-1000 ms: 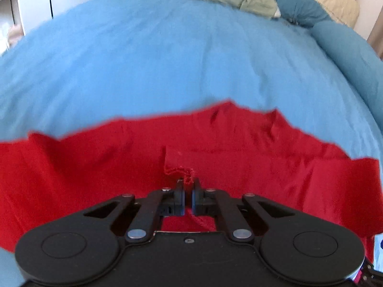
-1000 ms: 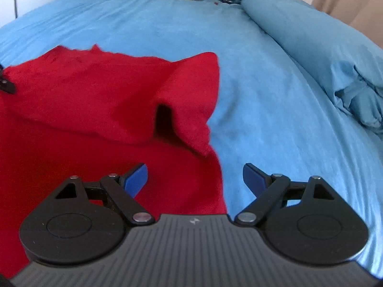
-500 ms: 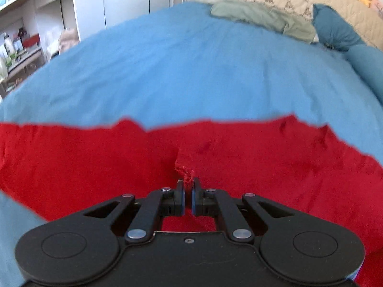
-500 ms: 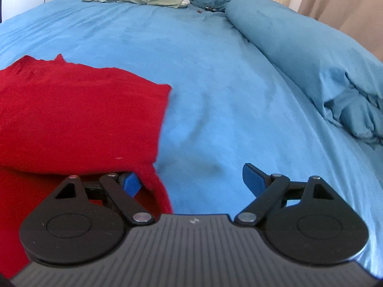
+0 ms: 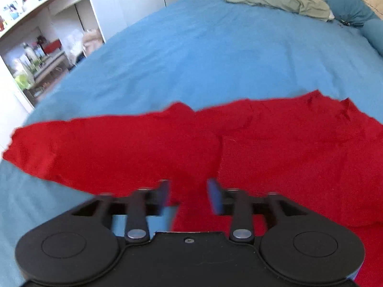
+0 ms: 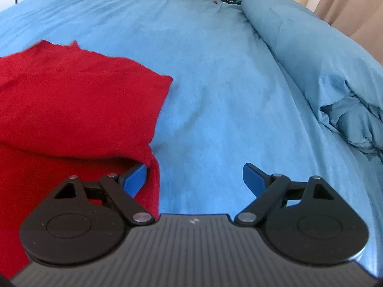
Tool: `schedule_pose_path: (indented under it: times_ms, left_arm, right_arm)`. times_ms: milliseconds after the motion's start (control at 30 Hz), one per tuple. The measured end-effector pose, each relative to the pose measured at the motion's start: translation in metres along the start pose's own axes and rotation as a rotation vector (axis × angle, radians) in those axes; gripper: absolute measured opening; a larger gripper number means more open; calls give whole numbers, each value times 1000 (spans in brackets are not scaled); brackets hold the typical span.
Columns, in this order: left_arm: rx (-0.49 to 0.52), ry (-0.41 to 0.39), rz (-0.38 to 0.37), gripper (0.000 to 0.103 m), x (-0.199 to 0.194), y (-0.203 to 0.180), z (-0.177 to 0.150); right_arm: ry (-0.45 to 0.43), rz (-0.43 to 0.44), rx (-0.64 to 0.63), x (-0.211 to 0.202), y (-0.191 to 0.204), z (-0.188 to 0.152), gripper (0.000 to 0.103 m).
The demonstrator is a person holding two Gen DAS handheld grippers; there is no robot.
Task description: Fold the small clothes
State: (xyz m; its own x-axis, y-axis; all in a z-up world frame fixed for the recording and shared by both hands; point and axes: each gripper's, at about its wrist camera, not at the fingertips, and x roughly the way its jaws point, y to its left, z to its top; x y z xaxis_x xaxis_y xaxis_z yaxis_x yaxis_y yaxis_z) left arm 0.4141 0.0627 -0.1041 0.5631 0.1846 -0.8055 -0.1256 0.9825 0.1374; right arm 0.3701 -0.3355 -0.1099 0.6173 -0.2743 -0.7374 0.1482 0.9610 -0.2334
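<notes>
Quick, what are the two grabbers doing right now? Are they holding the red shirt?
Left gripper: open, over the red garment, holding nothing.
Right gripper: open wide, empty; one finger sits at the garment's edge.

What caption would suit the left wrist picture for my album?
Left gripper, jaws open, over a red garment spread on a blue bedspread, green cloth far behind.

The left tool [image 5: 188, 197] is hovering with its jaws apart over a red garment [image 5: 263, 148] lying on the blue bed [image 5: 203, 55].
</notes>
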Motion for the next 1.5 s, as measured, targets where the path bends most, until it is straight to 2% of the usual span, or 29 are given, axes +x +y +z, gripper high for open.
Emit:
schedule_pose_path:
  times_ms: [33,67,167,267,400,467,567,633,700,733,867,933,1067,1233,1333,1400,1500]
  left_arm:
    - [10,-15,-13,71,-7,0,2]
    - [25,-32,-36,75,-15,-1,4]
    - [72,-43,-135,76,-17,-20,9]
    - [82,-21,-212,77,-2,-42,8]
    - [109,32,-257,77,19,-60,-1]
    - [106,70,-258,77,26,-62,-4]
    - [111,68,-268,77,23,-58,-4]
    - [120,45,-285,77,18,-58,4]
    - [123,29,-304,83,19,-59,13]
    - [118,30,-309,89,22,-62,16]
    - [110,41,-293,89,42,-67,16]
    - [112,74,-284,89,53,-65,10]
    - [163,36,-296,90,52,-63,-5]
    - [147,57,-290,90,51,-60,0]
    - [127,56,-270,90,41,-57,4]
    - [111,80,-272,90,36,-51,-1]
    - [103,106,-268,90,39,-45,-14]
  right_arm:
    - [-21,64,22,-12,1,6,103]
    - [-42,132,48,-20,4,11,103]
    - [-60,268,86,-15,24,25,103]
    - [-24,319,115,17,46,26,103]
    - [105,309,182,58,38,5,103]
    - [77,339,189,56,30,-2,103]
    - [89,319,146,50,34,13,103]
    - [-2,358,141,42,34,31,103]
    - [-58,370,107,44,43,52,103]
    - [-59,367,87,54,50,62,103]
    - [-31,355,91,100,60,82,103]
    - [12,334,109,123,55,84,103]
    - [6,302,174,145,32,82,103]
    - [8,285,171,136,33,88,103]
    - [-44,351,163,101,42,80,103]
    - [-25,391,133,85,48,66,103]
    - [30,382,86,75,50,42,103]
